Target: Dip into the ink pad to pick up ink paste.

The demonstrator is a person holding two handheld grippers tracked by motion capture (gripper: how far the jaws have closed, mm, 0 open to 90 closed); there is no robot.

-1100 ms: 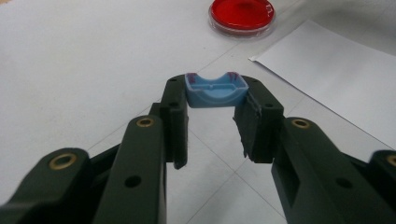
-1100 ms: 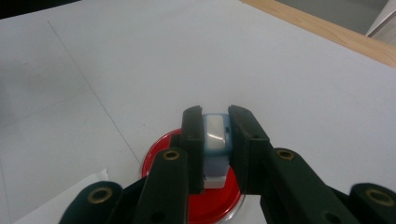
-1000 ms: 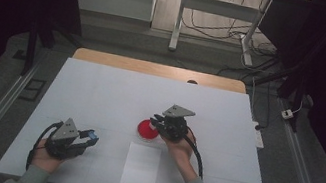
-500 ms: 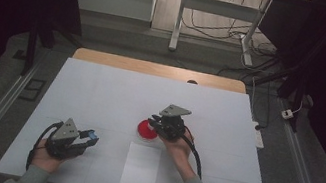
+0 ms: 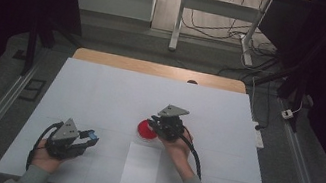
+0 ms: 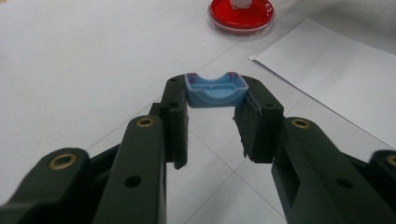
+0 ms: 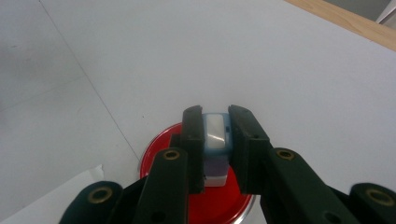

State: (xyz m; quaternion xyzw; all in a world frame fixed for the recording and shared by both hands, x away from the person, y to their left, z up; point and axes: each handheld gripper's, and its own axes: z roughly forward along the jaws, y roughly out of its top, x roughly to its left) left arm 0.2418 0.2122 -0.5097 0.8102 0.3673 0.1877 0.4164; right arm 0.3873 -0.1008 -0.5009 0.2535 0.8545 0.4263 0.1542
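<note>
Centre of the high view: the right gripper hangs over the red dish, fingers pinching a small white-and-blue stamp upright above the red pad. Lower left of that view, the left gripper pinches the blue cap on the table. To ink well, I'd press the stamp straight down and flat, then lift cleanly and carry it to the paper sheet just below the dish.
</note>
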